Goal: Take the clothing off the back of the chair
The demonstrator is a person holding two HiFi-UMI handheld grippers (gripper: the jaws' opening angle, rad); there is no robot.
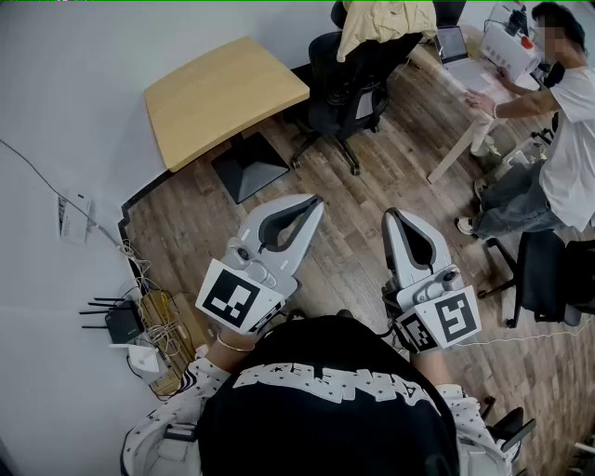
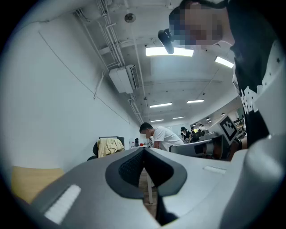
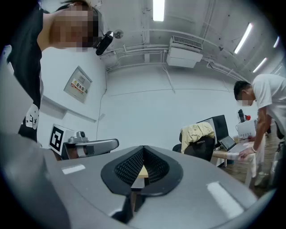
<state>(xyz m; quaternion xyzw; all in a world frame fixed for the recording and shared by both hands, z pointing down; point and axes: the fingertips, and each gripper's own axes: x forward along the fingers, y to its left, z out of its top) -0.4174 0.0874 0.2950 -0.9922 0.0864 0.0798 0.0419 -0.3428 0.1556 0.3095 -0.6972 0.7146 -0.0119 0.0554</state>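
Now, in the head view, the left gripper (image 1: 314, 202) and the right gripper (image 1: 391, 216) are being held out side by side over the wooden floor (image 1: 372, 232), well apart from each other, and both are being pointed toward the far side of the room. A yellow garment (image 1: 386, 23) is being carried on the back of a black office chair (image 1: 349, 93), far from both grippers. Just left of that chair a square wooden table (image 1: 223, 93) is being shown, and at the right a person in a white shirt (image 1: 572, 139) is being seen leaning over a desk (image 1: 456, 70).

In the left gripper view, the jaws are being pressed together with nothing between them. The yellow garment (image 2: 109, 145) is being seen in the distance, draped over the chair back by the wall.

In the right gripper view, the jaws are likewise being held clenched and empty. The garment (image 3: 196, 132) is being shown hanging over the chair back, right of the jaw tips and far off, beside a laptop (image 3: 228, 143).
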